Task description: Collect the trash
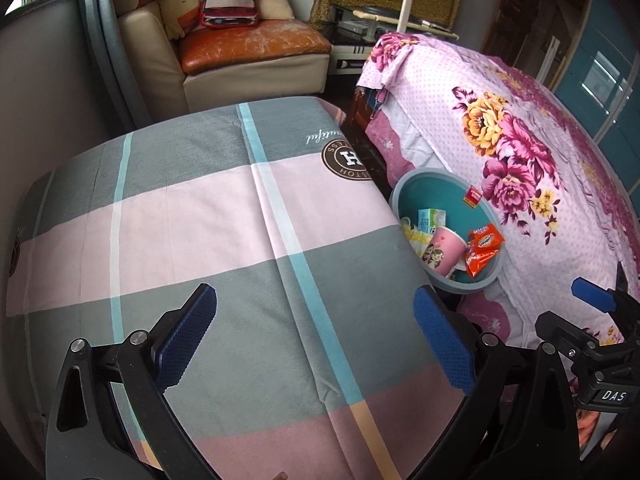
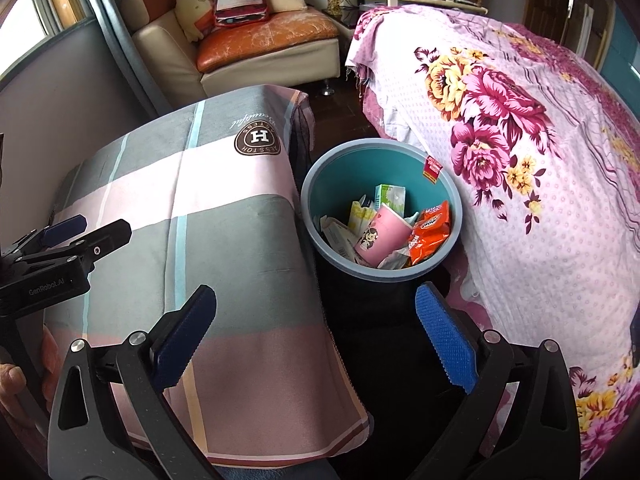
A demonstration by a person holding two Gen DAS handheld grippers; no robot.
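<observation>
While both grippers are hanging above the plaid cloth (image 1: 224,216), I'm seeing nothing between either pair of fingers. Left gripper (image 1: 316,340): jaws spread wide, blue pads apart, pointing down at the grey-pink plaid surface. Right gripper (image 2: 316,340): jaws also spread wide, empty, sitting over the dark gap between the plaid cloth (image 2: 192,216) and the floral bedspread (image 2: 540,200), just short of the bin (image 2: 320,176).

Trash is lying inside the bin: pink paper cup (image 2: 382,236) on its side in the middle, orange snack wrapper (image 2: 430,236) touching it on the bed side, green-white carton (image 2: 390,196) behind it, pale papers underneath. I'm also noting a small red packet (image 2: 433,168) sitting at the bin's rim on the bedspread side; can't tell whether it's resting on the rim or on the bedspread.

Bin is standing on the floor between the plaid-covered surface and the bed, touching the bedspread. From the left wrist view the bin (image 1: 404,188) is partly hidden behind the plaid edge, and the right gripper's fingertip (image 1: 592,298) is showing at the right.
</observation>
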